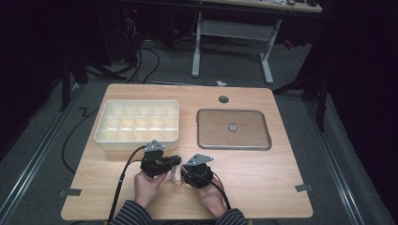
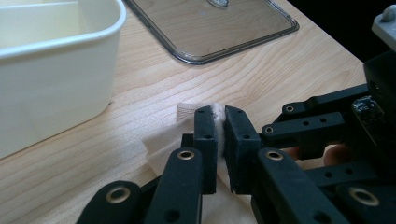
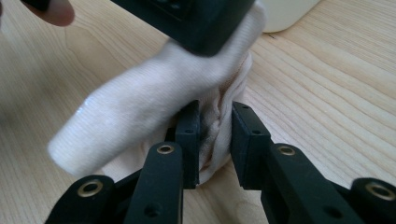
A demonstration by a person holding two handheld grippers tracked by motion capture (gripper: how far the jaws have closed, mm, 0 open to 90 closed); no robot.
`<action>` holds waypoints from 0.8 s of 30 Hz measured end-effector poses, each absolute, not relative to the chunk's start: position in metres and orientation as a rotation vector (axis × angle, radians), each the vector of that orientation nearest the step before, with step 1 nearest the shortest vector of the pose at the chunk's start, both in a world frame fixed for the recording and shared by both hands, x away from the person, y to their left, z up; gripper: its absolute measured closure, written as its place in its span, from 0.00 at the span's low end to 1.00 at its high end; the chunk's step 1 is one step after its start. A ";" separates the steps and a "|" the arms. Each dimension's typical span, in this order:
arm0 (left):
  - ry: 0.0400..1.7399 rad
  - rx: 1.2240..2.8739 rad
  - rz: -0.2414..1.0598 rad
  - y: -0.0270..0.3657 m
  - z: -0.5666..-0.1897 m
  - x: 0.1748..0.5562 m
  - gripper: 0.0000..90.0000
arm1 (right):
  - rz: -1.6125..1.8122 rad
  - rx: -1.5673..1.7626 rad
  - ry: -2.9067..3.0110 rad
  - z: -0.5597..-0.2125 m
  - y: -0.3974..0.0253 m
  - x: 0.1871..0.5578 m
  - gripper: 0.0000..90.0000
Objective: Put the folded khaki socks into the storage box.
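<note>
A cream ribbed sock (image 1: 176, 176) lies bunched on the wooden table near its front edge, between the two hands. My left gripper (image 1: 174, 162) points right over it. In the left gripper view the left gripper (image 2: 220, 140) is shut on a fold of the sock (image 2: 161, 142). My right gripper (image 1: 184, 176) points left at the same bundle. In the right gripper view the right gripper (image 3: 215, 135) pinches a gathered part of the sock (image 3: 140, 107), with the left gripper's black body just above it.
A cream box with several compartments (image 1: 138, 139) stands at the back left, close behind the left gripper. A clear rectangular lid (image 1: 233, 143) with a centre knob lies at the back right. Bare tabletop spreads to the right of the hands.
</note>
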State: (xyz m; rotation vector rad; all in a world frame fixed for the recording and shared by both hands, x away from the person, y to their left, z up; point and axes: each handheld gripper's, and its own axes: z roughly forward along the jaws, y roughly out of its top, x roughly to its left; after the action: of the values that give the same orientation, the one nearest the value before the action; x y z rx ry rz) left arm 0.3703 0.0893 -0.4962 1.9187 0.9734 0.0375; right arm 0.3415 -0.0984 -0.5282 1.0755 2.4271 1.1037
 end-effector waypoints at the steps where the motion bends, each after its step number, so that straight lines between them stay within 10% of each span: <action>1: 0.975 1.922 0.039 0.089 -0.498 0.371 0.94 | 1.103 1.071 2.429 -0.528 -0.098 0.342 0.83; 24: 0.961 2.035 0.121 0.075 -0.510 0.372 0.94 | 1.204 1.003 2.437 -0.505 -0.106 0.309 0.66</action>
State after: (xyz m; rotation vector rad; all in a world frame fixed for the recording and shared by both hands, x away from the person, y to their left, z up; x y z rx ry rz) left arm 0.3724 0.0755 -0.5101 2.0347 0.9609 0.1208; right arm 0.3087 -0.1065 -0.5051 1.0029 2.4374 1.2043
